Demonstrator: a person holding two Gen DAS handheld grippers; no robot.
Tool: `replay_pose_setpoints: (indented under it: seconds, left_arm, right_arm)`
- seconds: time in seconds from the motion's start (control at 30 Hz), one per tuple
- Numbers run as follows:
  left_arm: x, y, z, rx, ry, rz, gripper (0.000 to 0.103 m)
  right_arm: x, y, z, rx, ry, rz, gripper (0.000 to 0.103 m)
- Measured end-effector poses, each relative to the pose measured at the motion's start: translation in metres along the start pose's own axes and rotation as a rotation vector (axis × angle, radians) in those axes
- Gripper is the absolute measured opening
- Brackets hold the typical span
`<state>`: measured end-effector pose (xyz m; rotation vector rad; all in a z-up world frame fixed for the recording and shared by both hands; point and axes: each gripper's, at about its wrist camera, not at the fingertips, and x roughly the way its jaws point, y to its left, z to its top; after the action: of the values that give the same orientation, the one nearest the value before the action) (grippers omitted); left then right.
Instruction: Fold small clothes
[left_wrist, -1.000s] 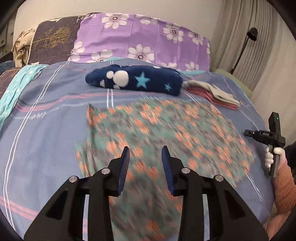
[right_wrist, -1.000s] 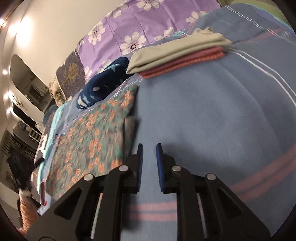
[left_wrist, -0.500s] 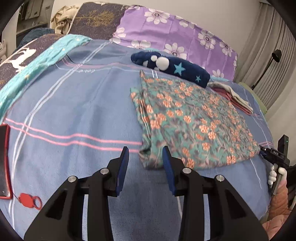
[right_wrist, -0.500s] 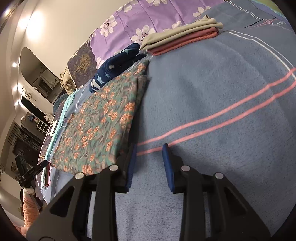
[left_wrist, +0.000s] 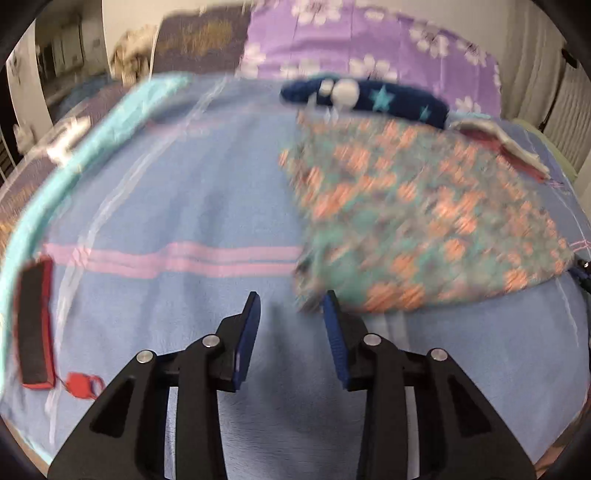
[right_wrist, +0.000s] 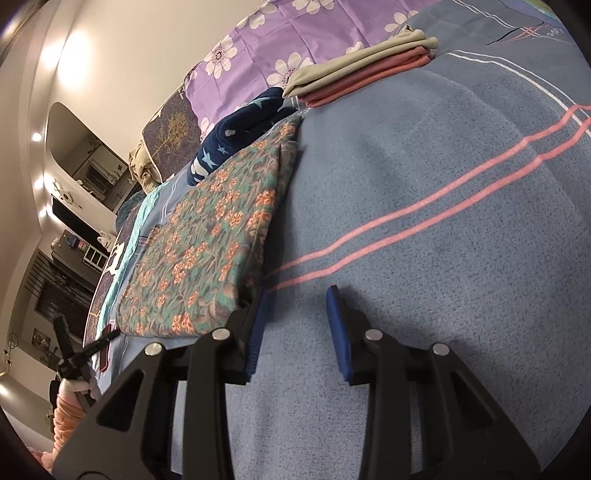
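Left wrist view: the left gripper (left_wrist: 291, 308) is shown with its blue-padded jaws spread wide and nothing held between them, poised over the blue striped bedspread (left_wrist: 192, 206). The floral garment (left_wrist: 417, 218), motion-blurred here, is laid flat on the bedspread, its near left corner just beyond the right fingertip. A navy star-patterned fleece item (left_wrist: 369, 99) is seen at the garment's far edge, and a folded stack of grey and pink clothes (left_wrist: 506, 142) lies to the far right. A red-cased phone (left_wrist: 35, 325) with a red tag is seen at the left.

Right wrist view: the right gripper (right_wrist: 299, 306) is likewise spread wide and empty, its left finger just beside the near right corner of the floral garment (right_wrist: 207, 251). The folded stack (right_wrist: 354, 77) is seen beyond, before a purple floral pillow (right_wrist: 273, 44).
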<state>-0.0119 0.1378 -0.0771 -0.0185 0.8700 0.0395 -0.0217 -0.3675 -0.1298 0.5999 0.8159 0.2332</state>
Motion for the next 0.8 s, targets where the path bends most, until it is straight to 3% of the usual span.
replay_pose_setpoints:
  seconds: [0.07, 0.13, 0.23, 0.3, 0.4, 0.5, 0.67, 0.8]
  left_arm:
    - [-0.021, -0.025, 0.013, 0.034, -0.073, -0.058, 0.036]
    - [-0.035, -0.059, 0.027, 0.070, -0.117, -0.181, 0.036]
    - [-0.028, -0.127, 0.044, 0.163, -0.082, -0.384, 0.036]
    - [-0.014, -0.170, 0.049, 0.221, -0.039, -0.464, 0.036]
    - [0.011, -0.232, 0.050, 0.306, 0.013, -0.518, 0.036]
    - [0.031, -0.269, 0.047, 0.332, 0.073, -0.553, 0.036]
    - [0.060, -0.283, 0.027, 0.388, 0.127, -0.478, 0.036]
    - [0.056, -0.272, 0.029, 0.324, 0.129, -0.512, 0.037]
  right_arm:
    - [0.001, 0.002, 0.000, -0.011, 0.003, 0.013, 0.029]
    - [0.001, 0.003, -0.001, -0.018, 0.005, 0.033, 0.023]
    - [0.000, 0.001, 0.000, -0.003, -0.001, 0.057, 0.022]
    - [-0.002, 0.000, 0.001, 0.008, -0.004, 0.076, 0.022]
    - [-0.003, 0.001, 0.003, 0.005, 0.013, 0.090, 0.022]
    - [0.001, 0.011, 0.005, -0.032, 0.052, 0.098, 0.022]
    - [0.008, 0.023, 0.010, -0.075, 0.097, 0.180, 0.023]
    - [0.025, 0.039, 0.014, -0.132, 0.126, 0.199, 0.023]
